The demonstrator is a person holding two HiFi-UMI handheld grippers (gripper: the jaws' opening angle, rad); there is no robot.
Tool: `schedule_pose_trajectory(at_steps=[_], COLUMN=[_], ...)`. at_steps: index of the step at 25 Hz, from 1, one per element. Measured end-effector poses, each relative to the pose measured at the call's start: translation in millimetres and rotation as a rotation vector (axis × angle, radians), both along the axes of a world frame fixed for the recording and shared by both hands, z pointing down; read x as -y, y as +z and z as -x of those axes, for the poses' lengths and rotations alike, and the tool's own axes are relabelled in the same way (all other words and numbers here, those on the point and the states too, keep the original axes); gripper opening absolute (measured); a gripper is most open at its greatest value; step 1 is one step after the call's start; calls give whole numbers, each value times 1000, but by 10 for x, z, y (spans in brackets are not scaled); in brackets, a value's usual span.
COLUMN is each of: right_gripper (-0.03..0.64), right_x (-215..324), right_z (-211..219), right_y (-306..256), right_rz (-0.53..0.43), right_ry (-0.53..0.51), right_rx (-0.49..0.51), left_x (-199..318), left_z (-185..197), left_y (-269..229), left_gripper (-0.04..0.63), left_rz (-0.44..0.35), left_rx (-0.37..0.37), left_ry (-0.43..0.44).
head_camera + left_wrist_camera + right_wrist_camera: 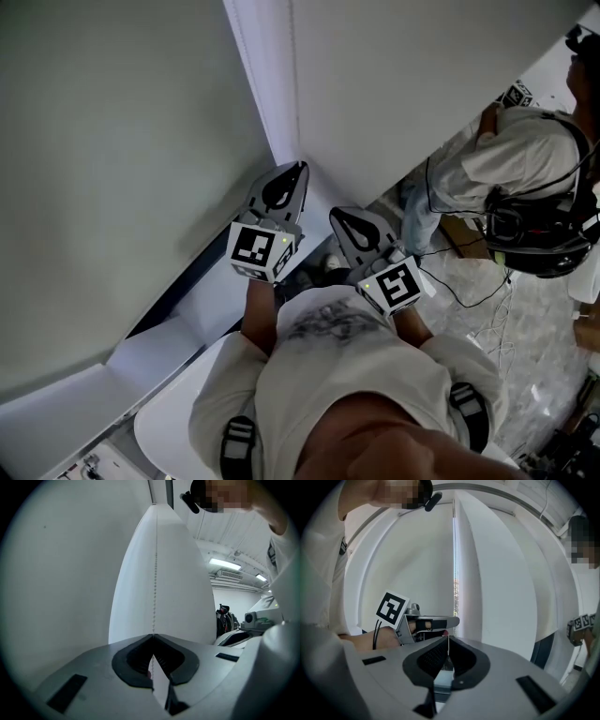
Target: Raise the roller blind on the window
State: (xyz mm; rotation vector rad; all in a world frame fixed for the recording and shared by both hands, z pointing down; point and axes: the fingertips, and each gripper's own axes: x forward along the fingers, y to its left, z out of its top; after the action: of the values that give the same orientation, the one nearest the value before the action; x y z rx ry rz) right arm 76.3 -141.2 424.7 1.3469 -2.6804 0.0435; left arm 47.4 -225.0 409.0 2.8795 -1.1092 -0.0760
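The white roller blind (403,84) hangs to the right of the window's edge. Its thin bead chain (155,573) runs straight up in front of the blind (178,583). My left gripper (153,635) is shut on this chain, which passes down between its closed jaws. In the right gripper view the chain (454,564) hangs along the window frame, and my right gripper (448,638) is shut on it just below the left gripper (451,620). In the head view the left gripper (298,171) and right gripper (339,214) sit side by side at the blind's lower corner.
A plain grey wall (112,169) fills the left. A white ledge (159,347) and a dark frame strip (187,281) run below it. A second person (506,159) stands at the right, with cables (478,291) on the floor nearby.
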Motion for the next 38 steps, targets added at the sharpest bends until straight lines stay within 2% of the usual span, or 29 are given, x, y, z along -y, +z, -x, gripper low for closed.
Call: schedule_pose_trajectory(at_steps=[9,13,20,23,27,33,38], right_gripper=[63,63,67,115,137,138,122], right_x=[-313,-350,-383,-413,-241,-133,-43], right_z=[439,459,655,711,738,854,907], right_y=[-377,-603,-1137,-1317,-1432,-1714,-1851], right_rz=[-6,-32,-130,-146,-185,-238,-226], right_ry=[-97,-147,-200,-217,-226,-266,-279], right_rx=[8,5,43,44,77,96,96], left_x=[-524,-660,-852,-934,-869,-898,-893], left_z=[429,408,508,530,499,504,506], left_y=[-108,-64,-83,-119,54,114,93], left_gripper=[8,8,8,8,8,8,8], left_rz=[21,27,24,27,35,34,35], left_rx=[2,24,6,4,4,17,12], left_ry=[-27,-39,-34,-38,-38,-43,-42])
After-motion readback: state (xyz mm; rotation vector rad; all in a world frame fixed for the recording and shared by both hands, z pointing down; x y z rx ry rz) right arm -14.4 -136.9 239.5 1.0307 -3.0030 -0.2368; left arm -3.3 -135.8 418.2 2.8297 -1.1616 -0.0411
